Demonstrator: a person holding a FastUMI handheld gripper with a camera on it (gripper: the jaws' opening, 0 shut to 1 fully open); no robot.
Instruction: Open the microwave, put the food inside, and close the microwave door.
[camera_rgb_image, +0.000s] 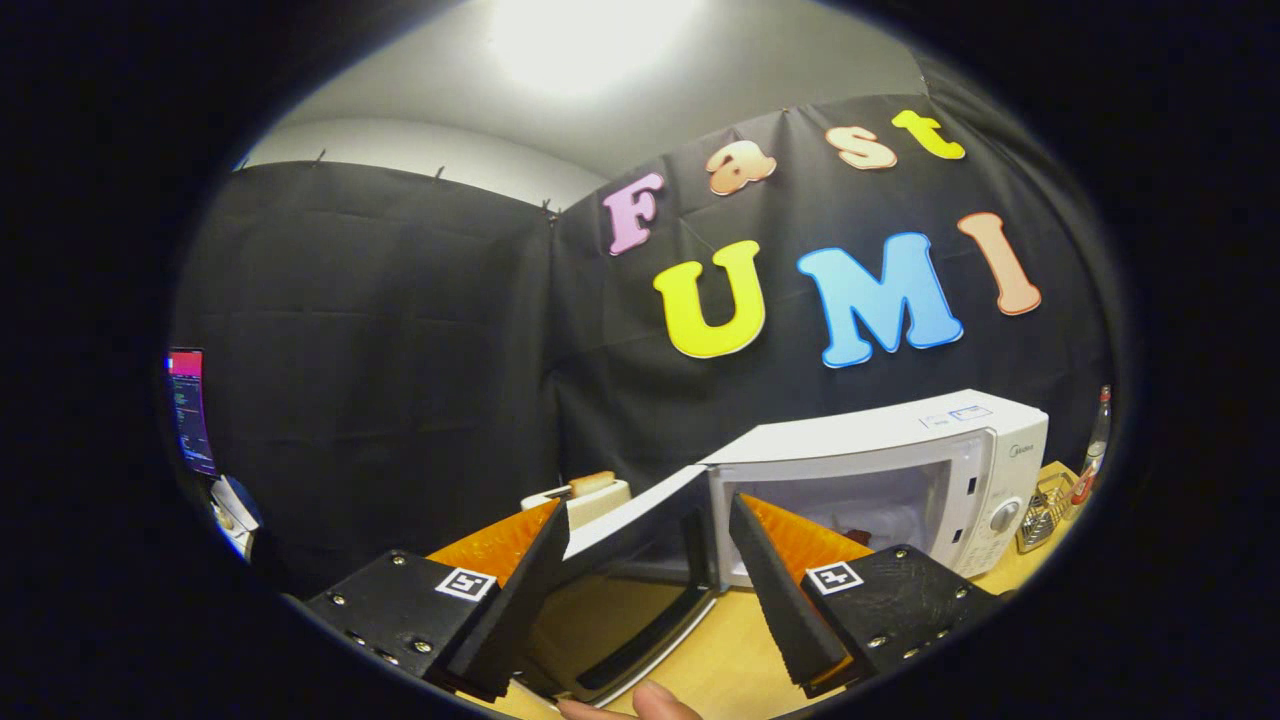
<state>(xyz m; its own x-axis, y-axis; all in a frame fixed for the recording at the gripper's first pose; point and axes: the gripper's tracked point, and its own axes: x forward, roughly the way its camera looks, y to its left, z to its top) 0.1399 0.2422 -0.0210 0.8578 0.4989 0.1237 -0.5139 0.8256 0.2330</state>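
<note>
Gripper view, gripper (648, 520) spread wide, boxy white microwave (900, 470) with glossy door (630, 580) swung open between its fingers, pale wooden table (720, 650)

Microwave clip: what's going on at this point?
A person's handheld gripper is open, its fingers straddling the swung-open microwave door. The white microwave sits on a wooden table with its cavity exposed. A fingertip shows below the fingers. A toaster stands beyond the door.
</note>
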